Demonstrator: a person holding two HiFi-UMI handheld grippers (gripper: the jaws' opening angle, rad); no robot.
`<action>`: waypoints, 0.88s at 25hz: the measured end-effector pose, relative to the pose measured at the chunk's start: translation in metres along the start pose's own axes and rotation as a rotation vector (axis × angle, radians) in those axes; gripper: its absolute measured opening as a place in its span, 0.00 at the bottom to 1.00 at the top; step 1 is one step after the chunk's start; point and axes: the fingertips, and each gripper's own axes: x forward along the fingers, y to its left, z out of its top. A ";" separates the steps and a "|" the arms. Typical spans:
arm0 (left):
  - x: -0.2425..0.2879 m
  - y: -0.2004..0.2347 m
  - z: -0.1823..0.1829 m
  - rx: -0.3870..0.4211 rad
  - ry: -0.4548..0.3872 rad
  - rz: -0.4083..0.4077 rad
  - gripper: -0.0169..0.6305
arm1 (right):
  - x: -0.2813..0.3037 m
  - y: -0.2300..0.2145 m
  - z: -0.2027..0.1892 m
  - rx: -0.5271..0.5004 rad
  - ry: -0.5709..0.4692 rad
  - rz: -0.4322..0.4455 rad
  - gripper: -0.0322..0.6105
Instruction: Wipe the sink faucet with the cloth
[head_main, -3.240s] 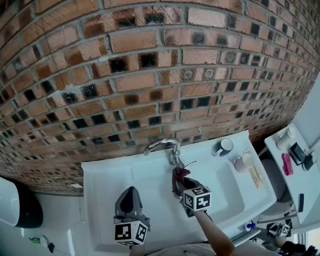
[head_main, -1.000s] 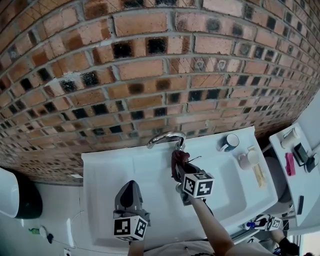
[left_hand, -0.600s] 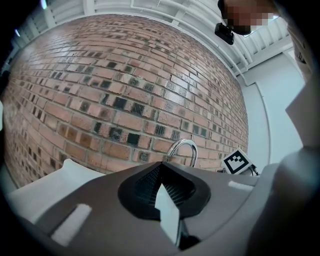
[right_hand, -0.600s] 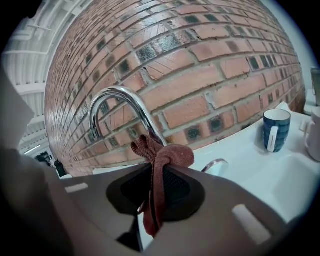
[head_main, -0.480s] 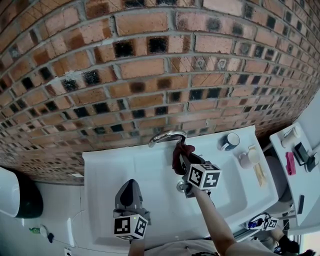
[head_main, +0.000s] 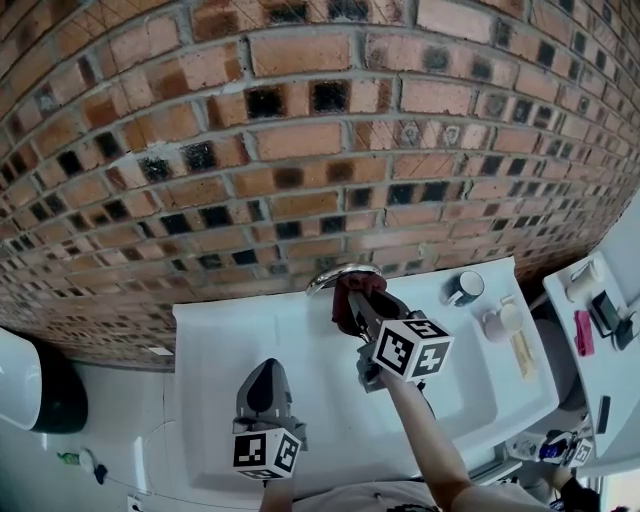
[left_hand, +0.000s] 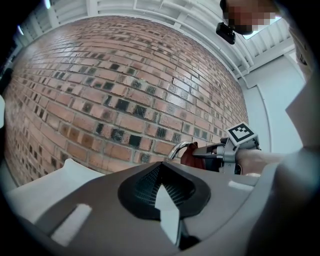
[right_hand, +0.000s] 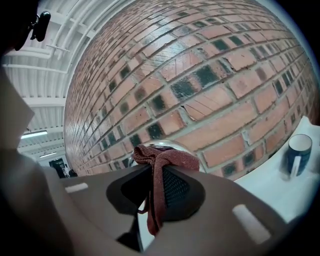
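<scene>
A chrome arched faucet (head_main: 337, 272) rises at the back of the white sink (head_main: 215, 340), against the brick wall. A dark red cloth (head_main: 350, 300) is bunched over the top of the faucet's arc. My right gripper (head_main: 362, 303) is shut on the cloth and presses it against the faucet. In the right gripper view the cloth (right_hand: 161, 164) hangs between the jaws, with the faucet (right_hand: 172, 146) just behind it. My left gripper (head_main: 262, 377) hovers over the basin's left half, shut and holding nothing. From the left gripper view the faucet (left_hand: 176, 148) and cloth (left_hand: 188, 155) show far ahead.
A dark blue mug (head_main: 463, 288) and a white cup (head_main: 497, 320) stand on the sink's right ledge. A counter with small items (head_main: 590, 320) lies further right. The brick wall (head_main: 300, 150) stands directly behind the faucet. A dark bin (head_main: 45, 395) sits at lower left.
My right gripper has carried the cloth from the faucet's spout end up and back onto the top of the arc. The left gripper has stayed put.
</scene>
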 end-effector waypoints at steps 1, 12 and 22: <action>0.000 0.002 -0.001 -0.004 0.004 0.003 0.02 | 0.002 0.006 -0.001 0.000 0.003 0.011 0.12; -0.002 0.005 0.002 -0.004 -0.006 0.015 0.02 | 0.019 0.053 -0.028 -0.113 0.069 0.106 0.12; -0.003 0.006 0.000 -0.012 -0.004 0.014 0.02 | 0.014 0.086 -0.039 -0.200 0.102 0.191 0.12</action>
